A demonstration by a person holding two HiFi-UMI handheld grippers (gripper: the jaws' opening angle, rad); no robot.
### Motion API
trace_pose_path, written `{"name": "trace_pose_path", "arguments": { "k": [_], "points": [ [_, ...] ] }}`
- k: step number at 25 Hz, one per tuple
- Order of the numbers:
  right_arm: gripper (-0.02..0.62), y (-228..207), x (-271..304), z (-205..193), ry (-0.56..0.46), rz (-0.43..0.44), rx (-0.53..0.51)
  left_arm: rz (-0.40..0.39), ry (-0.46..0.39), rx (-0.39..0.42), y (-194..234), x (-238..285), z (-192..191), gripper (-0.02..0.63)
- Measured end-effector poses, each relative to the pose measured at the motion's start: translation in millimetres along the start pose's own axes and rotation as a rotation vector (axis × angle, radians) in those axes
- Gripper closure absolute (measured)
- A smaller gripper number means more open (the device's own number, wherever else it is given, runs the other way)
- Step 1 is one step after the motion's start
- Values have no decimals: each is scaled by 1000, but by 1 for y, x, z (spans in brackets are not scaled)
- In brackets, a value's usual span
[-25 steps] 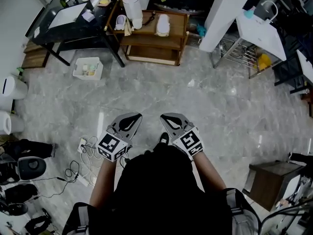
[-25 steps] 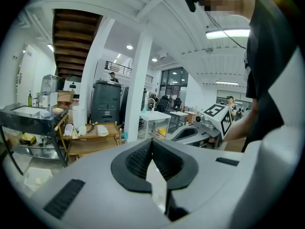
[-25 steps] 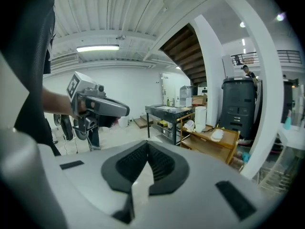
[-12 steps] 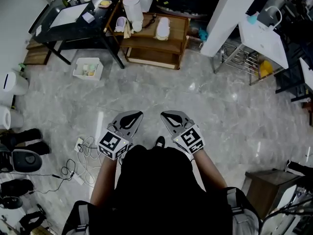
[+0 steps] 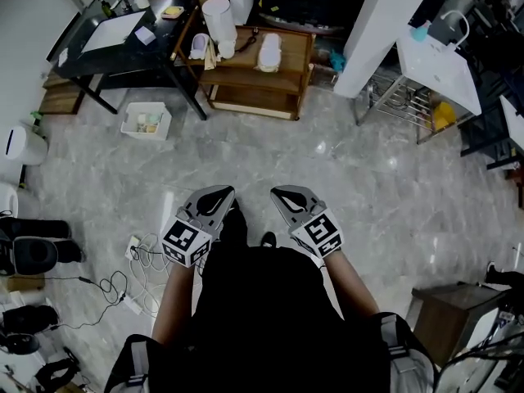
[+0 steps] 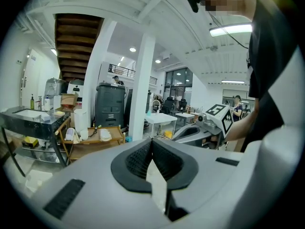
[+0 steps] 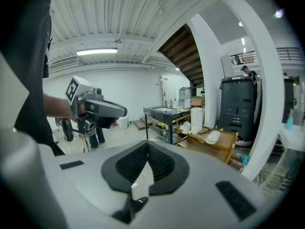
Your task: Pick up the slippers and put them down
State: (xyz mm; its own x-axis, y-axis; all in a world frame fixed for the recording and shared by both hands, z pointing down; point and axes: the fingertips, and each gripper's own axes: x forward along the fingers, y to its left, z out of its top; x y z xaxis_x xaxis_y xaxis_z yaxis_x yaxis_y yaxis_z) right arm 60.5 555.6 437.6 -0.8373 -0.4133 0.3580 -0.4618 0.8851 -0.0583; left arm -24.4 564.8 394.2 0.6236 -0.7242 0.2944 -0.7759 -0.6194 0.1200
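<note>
Two pale slippers lie apart on top of a low wooden shelf (image 5: 288, 72) far ahead: one slipper (image 5: 268, 51) to the right, the other slipper (image 5: 199, 46) at the left end. The gripper views show them too, right slipper (image 6: 104, 135) (image 7: 212, 137) and left slipper (image 6: 70, 134) (image 7: 186, 127). My left gripper (image 5: 214, 196) and right gripper (image 5: 288, 196) hang side by side over the marble floor, well short of the shelf. Both are shut and empty, as the left gripper (image 6: 151, 143) and right gripper (image 7: 147, 148) show close up.
A white cylinder bin (image 5: 219, 15) stands on the shelf between the slippers. A black table (image 5: 123, 39) is at its left, with a white basket (image 5: 146, 118) on the floor. Cables (image 5: 139, 256) lie by my left foot. A white pillar (image 5: 381, 23), wire rack (image 5: 409, 97) and brown stool (image 5: 446, 301) sit right.
The person has stepped a little forward, so the floor items at the left slide back in view. Both grippers keep their side-by-side pose and stay shut.
</note>
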Motion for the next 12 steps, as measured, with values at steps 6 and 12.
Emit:
{"name": "trace_pose_path", "arguments": {
  "k": [6, 12],
  "points": [
    [586, -17, 15, 4, 0, -34, 18, -40, -2, -4, 21, 18, 4, 595],
    [586, -49, 40, 19, 31, -77, 16, -102, -11, -6, 56, 51, 20, 595]
  ]
}}
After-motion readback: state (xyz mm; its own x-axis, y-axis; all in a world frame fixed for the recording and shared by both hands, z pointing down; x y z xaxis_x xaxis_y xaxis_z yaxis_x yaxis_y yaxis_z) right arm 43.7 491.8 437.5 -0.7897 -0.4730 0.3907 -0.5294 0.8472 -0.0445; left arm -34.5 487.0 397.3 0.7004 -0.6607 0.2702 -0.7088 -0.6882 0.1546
